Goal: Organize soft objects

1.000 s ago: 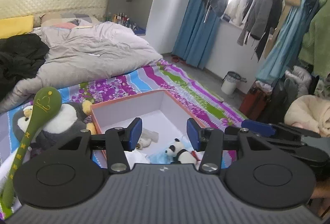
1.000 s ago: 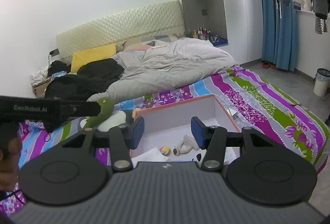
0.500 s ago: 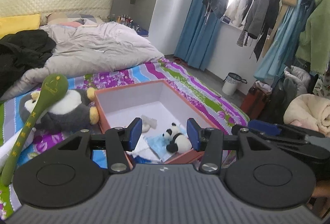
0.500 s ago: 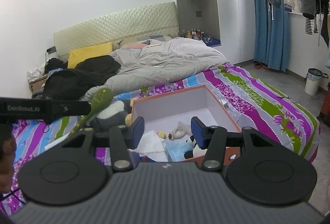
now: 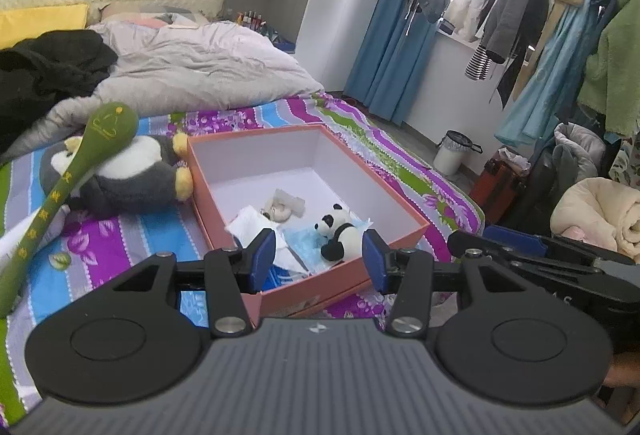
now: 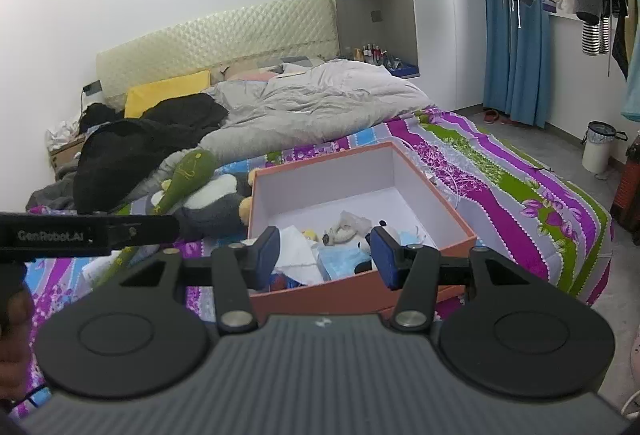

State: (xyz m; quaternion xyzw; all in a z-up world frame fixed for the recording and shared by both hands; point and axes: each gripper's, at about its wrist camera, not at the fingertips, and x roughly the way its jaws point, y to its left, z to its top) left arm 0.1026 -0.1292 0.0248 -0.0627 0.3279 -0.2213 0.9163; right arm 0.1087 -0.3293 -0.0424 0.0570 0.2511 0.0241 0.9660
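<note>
**Both grippers held empty above the orange box on the bed**

Left wrist view: the left gripper (image 5: pixel 319 255) has its blue-padded fingers apart with nothing between them, poised above the near end of an open orange cardboard box with a white inside (image 5: pixel 404 205). The box rests on a bedsheet striped in purple, blue and green (image 5: pixel 120 239). Inside it, at the near end, lie a small black-and-white panda plush (image 5: pixel 336 231), a light blue face mask (image 5: pixel 304 239), crumpled white tissue (image 5: pixel 250 225) and a small pale plush toy (image 5: pixel 280 207). Just outside the box's left wall lies a large grey-and-white penguin plush with yellow feet (image 5: pixel 128 179), one foot touching the wall. A long green plush mallet with yellow markings (image 5: pixel 80 171) lies across the penguin. A rumpled grey duvet (image 5: pixel 192 71) and a black garment (image 5: pixel 44 71) lie farther up the bed.

Right wrist view: the right gripper (image 6: pixel 325 258) is likewise spread and empty, over the same near edge of the box (image 6: pixel 440 203). The left gripper's black body crosses the left edge of this view.
</note>
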